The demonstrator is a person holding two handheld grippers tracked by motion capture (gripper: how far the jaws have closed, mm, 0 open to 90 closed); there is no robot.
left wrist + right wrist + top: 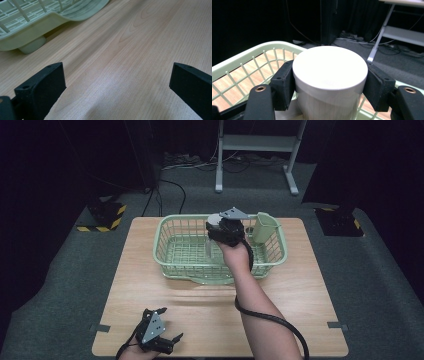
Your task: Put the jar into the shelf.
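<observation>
The right claw point(329, 82) is clamped on a white-lidded jar point(329, 75), one black pad on each side just under the rim of the flat round lid, and it holds the jar upright over the inside of the pale green basket point(172, 257), toward the basket's far wall. The jar looks like a stiff, smooth cylinder with a clear or frosted body below the lid; I judge it light but slippery, so a grip across the lid's width, where the pads bite against the step of the rim, seems the safest place to take it. Its long axis stands vertical, lid up, base pointing down at the basket floor. A green cup point(265, 227) hangs at the basket's far right corner, near the jar but apart from it. The basket sits toward the far edge of the bench point(210, 320). The left claw point(162, 330) rests at the bench's near left corner, jaws spread wide with nothing between them
</observation>
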